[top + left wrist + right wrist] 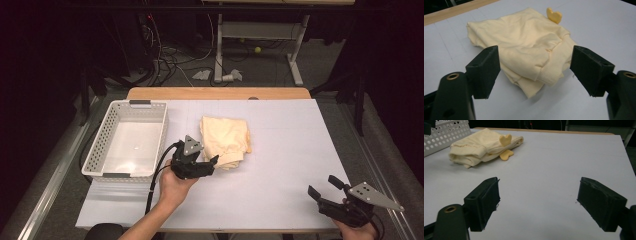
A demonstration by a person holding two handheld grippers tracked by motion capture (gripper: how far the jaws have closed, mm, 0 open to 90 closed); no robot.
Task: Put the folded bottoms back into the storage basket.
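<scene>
Left tool (214, 161) spread apart, facing folded cream garment (226, 139) at one o'clock — nearest by far; right tool (323, 187) spread too, idle.

Left hand-held gripper (535, 72), jaws spread wide, folded cream garment (524, 47) between them, white table (599, 25)

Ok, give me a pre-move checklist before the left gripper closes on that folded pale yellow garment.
1. Left gripper jaws open: ok, spread wide.
2. Folded pale yellow knit garment between the jaws: ok, its ribbed cuff corner lies in the gap.
3. Jaws touching the cloth: cannot tell.
4. White perforated plastic basket ready to take something: ok, nothing inside it.
5. Right gripper out of the way: ok, open, near the table's front right corner.
6. Garment folded: ok, a compact stack.
</scene>
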